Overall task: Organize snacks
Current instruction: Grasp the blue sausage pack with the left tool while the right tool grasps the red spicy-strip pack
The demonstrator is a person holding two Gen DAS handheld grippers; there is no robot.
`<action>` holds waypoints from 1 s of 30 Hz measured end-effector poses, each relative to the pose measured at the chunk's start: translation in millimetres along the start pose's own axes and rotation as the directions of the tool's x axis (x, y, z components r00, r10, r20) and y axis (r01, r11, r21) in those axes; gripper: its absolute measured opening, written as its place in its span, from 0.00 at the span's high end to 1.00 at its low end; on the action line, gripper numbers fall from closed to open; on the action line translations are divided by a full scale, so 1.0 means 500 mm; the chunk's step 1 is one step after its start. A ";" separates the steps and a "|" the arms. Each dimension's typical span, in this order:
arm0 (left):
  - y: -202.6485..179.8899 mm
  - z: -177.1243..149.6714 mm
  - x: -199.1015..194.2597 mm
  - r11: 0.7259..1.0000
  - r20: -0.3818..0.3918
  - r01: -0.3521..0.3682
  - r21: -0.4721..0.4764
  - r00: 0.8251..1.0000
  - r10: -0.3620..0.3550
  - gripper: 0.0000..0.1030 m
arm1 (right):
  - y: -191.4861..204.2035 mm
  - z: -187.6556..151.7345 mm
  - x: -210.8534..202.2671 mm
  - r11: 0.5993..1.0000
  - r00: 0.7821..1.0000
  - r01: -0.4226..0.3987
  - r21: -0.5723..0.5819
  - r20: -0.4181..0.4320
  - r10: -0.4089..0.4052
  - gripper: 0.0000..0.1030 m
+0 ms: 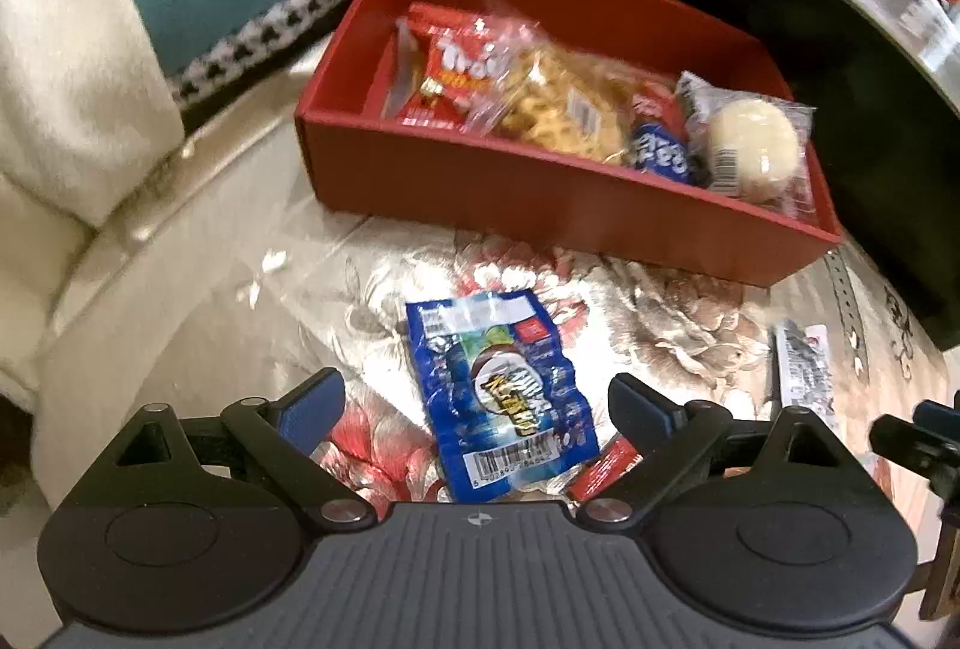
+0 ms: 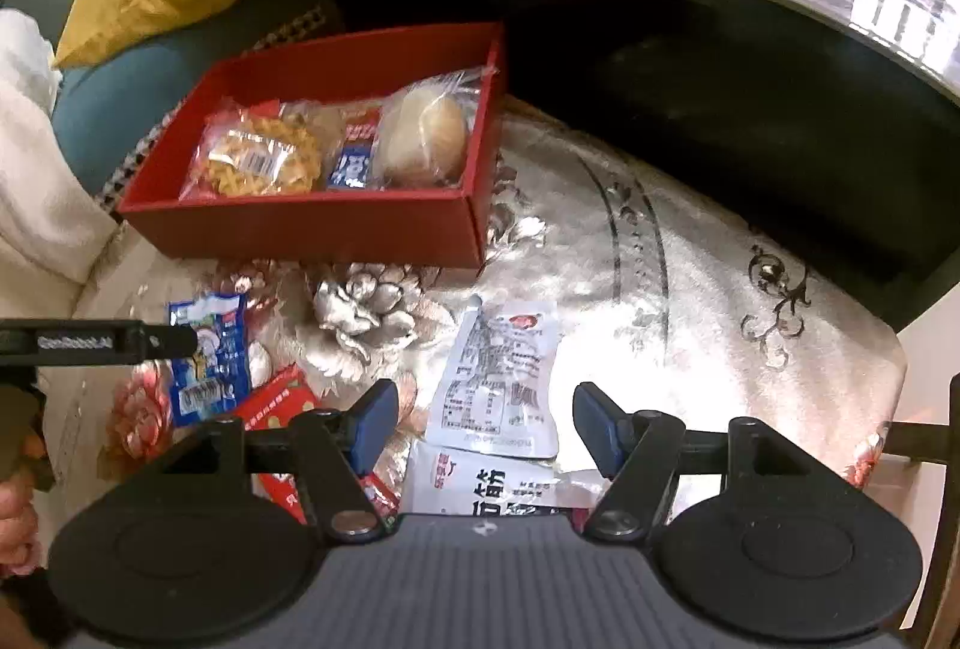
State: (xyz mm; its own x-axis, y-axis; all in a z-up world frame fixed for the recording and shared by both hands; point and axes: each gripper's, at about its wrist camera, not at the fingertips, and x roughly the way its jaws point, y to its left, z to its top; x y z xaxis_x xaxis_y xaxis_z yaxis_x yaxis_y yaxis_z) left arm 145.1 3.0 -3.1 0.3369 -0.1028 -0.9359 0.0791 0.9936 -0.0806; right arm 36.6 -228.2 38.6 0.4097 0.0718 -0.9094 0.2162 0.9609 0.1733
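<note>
Left gripper (image 1: 477, 403) hangs steeply over the floral glossy tablecloth (image 1: 690, 313), jaws wide apart and empty, straddling a small blue crinkled foil snack packet (image 1: 501, 397) lying flat below them; whether the pads touch it I cannot tell, they look apart from it. Packet likely light, soft, slippery film, a little puffy; best taken across its narrow width near the middle, since a corner pinch may slip or crush what is inside. A red flat packet (image 1: 606, 469) peeks out just beside its lower right corner. Behind sits the red rectangular cardboard box (image 1: 540, 193), open top, holding a red printed snack bag (image 1: 450, 67) at its left end, then a clear bag of golden twisted crackers (image 1: 558, 109), a small blue-white wrapper (image 1: 657, 154), and a pale round bun in clear wrap (image 1: 753, 148) at the right end. Box looks about half full, room left near the front wall. Further right, the right gripper (image 2: 486, 418) has jaws partly open, holding nothing, over a white flat pouch with printed label (image 2: 501, 379); a second white pouch (image 2: 480, 487) lies just below it, partly overlapped. Pouches look thin, limp, slick.
</note>
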 end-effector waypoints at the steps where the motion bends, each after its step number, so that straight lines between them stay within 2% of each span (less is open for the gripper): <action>1: 0.003 0.000 0.006 1.000 -0.012 0.004 -0.009 1.000 -0.004 0.06 | 0.000 0.000 -0.002 1.000 1.000 -0.008 -0.005 0.000 0.008 0.41; 6: 0.012 0.000 0.034 0.998 -0.059 0.008 -0.056 0.998 -0.012 0.06 | 0.027 -0.006 0.005 0.998 0.999 -0.049 -0.043 -0.010 0.048 0.41; 12: 0.016 0.000 0.043 0.997 -0.066 -0.002 -0.076 0.998 -0.003 0.06 | 0.115 -0.022 0.041 0.972 0.988 -0.148 -0.180 -0.067 0.138 0.41; 15: 0.021 0.002 0.039 0.996 -0.059 -0.002 -0.087 0.998 -0.004 0.06 | 0.150 -0.032 0.069 0.959 0.985 -0.161 -0.235 -0.102 0.141 0.41; 24: 0.027 0.006 0.040 0.994 -0.064 0.014 -0.113 0.998 -0.021 0.05 | 0.207 -0.048 0.131 0.935 0.977 -0.181 -0.305 -0.168 0.134 0.41; 27: 0.026 0.008 0.047 0.993 -0.073 0.019 -0.120 0.997 -0.028 0.05 | 0.224 -0.056 0.141 0.925 0.983 -0.143 -0.351 -0.156 0.093 0.40; 30: 0.019 0.012 0.056 0.992 -0.076 0.011 -0.123 0.997 -0.020 0.05 | 0.222 -0.065 0.143 0.933 0.986 -0.115 -0.341 -0.156 0.064 0.39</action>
State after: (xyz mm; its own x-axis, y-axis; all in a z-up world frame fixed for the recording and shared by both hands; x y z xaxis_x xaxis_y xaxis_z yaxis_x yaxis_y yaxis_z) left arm 161.0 9.1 -27.9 0.2634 -0.1191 -0.9573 -0.0328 0.9907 -0.1322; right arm 61.0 -107.6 -19.4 0.2793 0.1741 -0.9443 -0.1477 0.9795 0.1369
